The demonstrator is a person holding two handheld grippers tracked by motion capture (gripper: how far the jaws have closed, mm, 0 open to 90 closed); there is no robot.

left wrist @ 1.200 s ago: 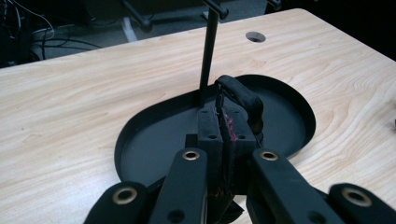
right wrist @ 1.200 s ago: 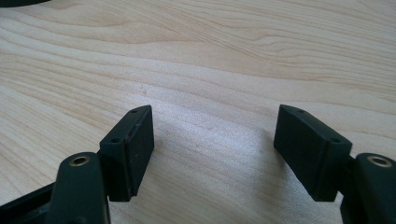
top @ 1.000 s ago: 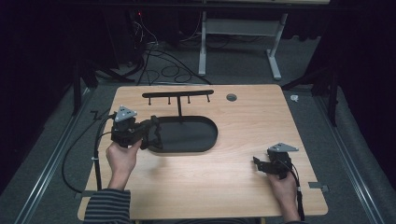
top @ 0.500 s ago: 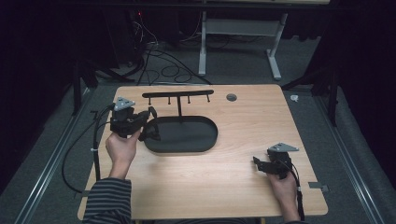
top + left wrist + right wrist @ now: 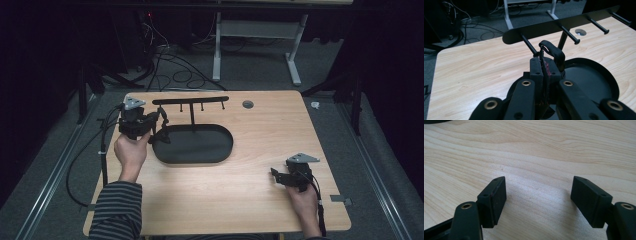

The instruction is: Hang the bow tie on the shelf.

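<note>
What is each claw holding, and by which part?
Left claw grips a small black strap by its lower end, beside a rack peg. Right claw holds nothing.

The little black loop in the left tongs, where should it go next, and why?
Probably a small push forward, so the black loop slides onto the nearest peg of the rack. The left tongs are shut on it, the loop sits just beside that peg's tip, and the pegs look bare.
</note>
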